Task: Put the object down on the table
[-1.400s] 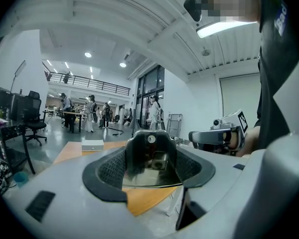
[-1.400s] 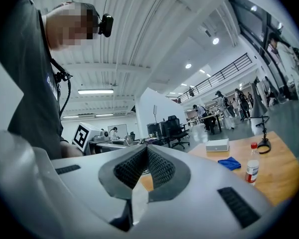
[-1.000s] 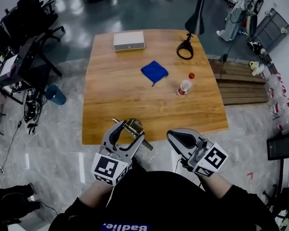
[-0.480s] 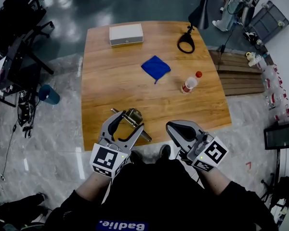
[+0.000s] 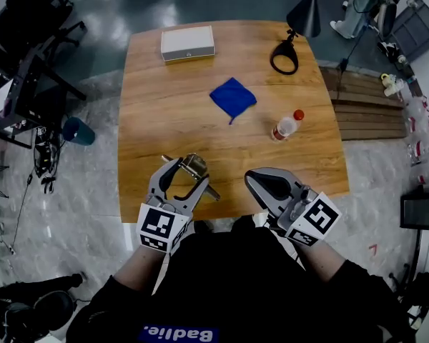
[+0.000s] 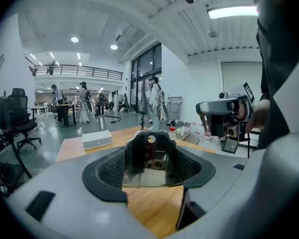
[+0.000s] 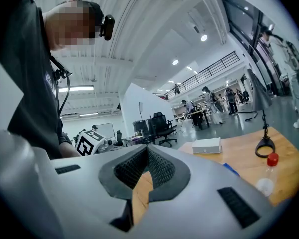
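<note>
Matt, grained wood makes the bench (image 5: 164, 127). The left tool (image 5: 186, 176), matt grey plastic with rough black pads (image 6: 109, 172), clamps a shiny brass-coloured metal fitting (image 5: 195, 166). The blue cloth (image 5: 233, 96) looks soft.

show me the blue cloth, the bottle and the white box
blue folded cloth (image 5: 233, 97), head view, middle
clear red-capped plastic bottle (image 5: 284, 127), head view, body
white flat box (image 5: 187, 43), head view, top face

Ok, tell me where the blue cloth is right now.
Head view: the blue cloth lies near the middle of the table, between the white box and the plastic bottle, touching neither.
</note>
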Motion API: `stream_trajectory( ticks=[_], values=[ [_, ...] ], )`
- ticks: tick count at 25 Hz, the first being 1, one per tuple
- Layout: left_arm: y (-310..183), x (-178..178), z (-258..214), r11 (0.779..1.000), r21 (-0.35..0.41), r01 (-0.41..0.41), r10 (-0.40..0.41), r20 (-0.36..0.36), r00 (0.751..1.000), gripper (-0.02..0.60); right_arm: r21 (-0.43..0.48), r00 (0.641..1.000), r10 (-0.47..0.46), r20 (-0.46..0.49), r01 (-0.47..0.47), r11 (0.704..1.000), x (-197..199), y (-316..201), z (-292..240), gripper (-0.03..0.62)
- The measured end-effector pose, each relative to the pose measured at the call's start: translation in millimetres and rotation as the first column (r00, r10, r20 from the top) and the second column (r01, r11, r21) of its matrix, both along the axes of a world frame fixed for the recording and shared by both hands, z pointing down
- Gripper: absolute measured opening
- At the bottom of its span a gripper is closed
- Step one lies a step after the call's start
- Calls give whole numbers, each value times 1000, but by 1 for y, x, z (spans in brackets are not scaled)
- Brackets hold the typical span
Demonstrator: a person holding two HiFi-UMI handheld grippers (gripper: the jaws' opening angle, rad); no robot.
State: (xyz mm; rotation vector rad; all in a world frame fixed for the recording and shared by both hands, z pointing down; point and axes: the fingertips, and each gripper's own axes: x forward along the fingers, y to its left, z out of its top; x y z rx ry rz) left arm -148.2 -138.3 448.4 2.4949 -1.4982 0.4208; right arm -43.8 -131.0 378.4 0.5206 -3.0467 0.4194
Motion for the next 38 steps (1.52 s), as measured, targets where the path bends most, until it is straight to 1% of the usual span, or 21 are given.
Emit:
stream_trajectory(
  ticks=[5,11,17,23,28,32,38],
  values=[
    [-20,7,20,998,-47,38,-37,40,999,295,-7,999,-31,12,31,999,13,-25,1,5],
    [-38,16,51,995,-99,33,-21,121,992,295,-18,999,-41,25,41,999,22,-39,7,5],
    [-54,28,76,988,-152,11,11,145,989,295,-29,998,-52,29,53,998,28,-44,13,5],
    [-64,32,104,979,-202,4,30,163,986,295,-38,998,-56,27,57,998,32,-44,13,5],
    [-72,26,137,967,-252,22,24,176,984,295,-51,999,-47,21,48,998,37,-45,16,5],
    [-74,20,167,949,-314,34,29,195,980,295,-59,999,-30,11,31,998,40,-45,16,5],
    [-75,14,202,925,-377,41,39,202,979,295,-58,1000,2,-1,-2,998,45,-46,16,5]
  ],
)
